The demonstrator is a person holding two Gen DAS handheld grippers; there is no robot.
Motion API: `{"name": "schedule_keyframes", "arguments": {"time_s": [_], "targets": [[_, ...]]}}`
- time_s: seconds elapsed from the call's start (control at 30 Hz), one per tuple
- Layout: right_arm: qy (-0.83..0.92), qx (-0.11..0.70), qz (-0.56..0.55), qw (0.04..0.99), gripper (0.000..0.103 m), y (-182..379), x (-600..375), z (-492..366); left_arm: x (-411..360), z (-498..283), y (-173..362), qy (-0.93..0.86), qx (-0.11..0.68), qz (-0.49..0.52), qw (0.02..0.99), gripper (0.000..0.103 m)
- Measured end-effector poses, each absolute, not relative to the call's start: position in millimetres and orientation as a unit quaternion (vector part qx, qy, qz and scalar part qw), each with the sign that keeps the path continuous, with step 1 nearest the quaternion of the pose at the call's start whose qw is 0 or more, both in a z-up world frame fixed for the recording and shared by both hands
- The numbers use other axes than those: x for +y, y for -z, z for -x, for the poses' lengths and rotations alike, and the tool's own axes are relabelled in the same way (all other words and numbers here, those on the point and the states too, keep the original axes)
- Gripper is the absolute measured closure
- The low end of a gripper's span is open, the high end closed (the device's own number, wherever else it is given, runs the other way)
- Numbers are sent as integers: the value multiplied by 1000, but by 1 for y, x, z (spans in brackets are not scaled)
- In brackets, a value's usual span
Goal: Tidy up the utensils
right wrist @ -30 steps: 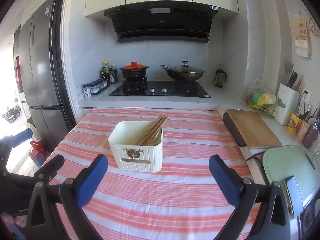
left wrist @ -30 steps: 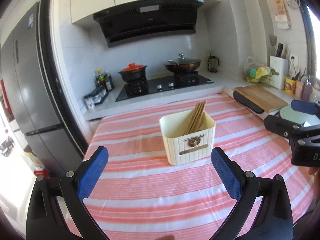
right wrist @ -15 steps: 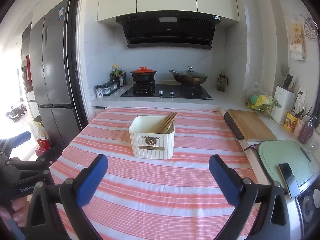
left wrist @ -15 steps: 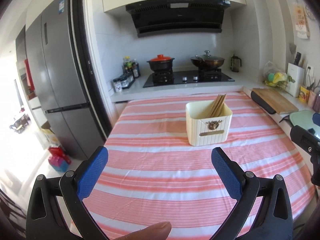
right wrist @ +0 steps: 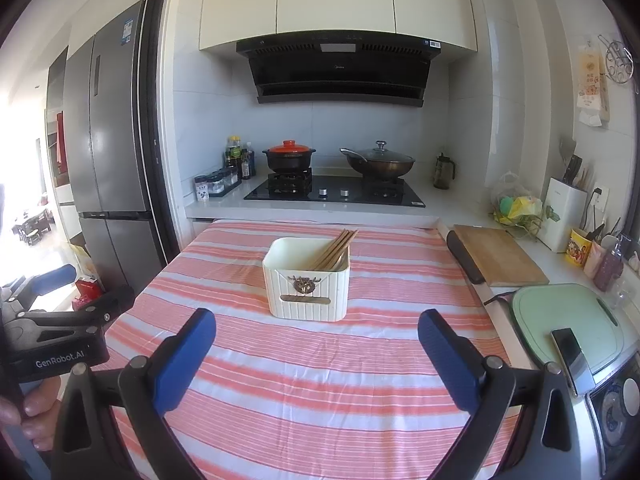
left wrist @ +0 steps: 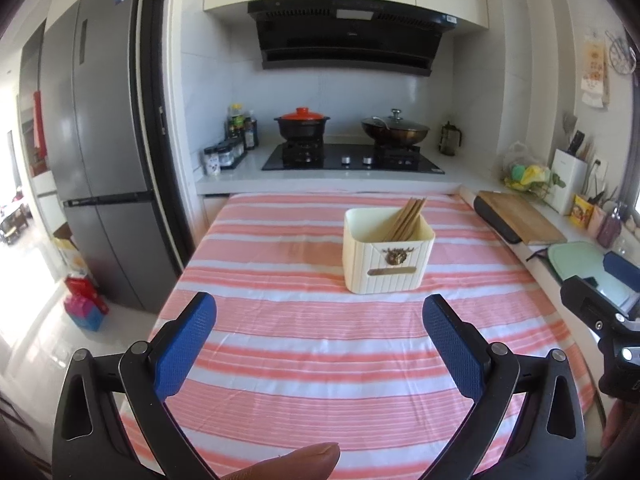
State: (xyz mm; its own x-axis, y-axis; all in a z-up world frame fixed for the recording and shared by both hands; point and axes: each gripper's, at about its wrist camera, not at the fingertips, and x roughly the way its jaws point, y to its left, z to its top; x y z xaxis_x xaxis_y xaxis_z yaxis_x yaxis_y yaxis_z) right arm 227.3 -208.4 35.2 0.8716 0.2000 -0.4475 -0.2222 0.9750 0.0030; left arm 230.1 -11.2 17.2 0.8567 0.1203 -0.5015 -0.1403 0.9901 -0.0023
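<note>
- The cream holder (left wrist: 387,256) is standing mid-bench on the striped cloth (left wrist: 320,344), chopsticks (left wrist: 406,219) leaning toward its far right corner.
- Both the left gripper (left wrist: 319,332) and the right gripper (right wrist: 317,336) are hovering empty, jaws wide apart, short of the holder, which lies ahead; neither looks nearer.

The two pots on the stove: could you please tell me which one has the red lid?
The black pot on the stove's left burner has the red lid; the wok on the right burner has a clear glass lid.
</note>
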Motion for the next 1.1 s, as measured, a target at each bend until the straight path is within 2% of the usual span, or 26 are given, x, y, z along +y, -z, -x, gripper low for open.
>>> {"name": "schedule_keyframes", "arguments": {"time_s": [1.1], "targets": [[-125,219,31,967,0,-43,-198,-219,-7,-229,-22,-88,252,15,964,0]]}}
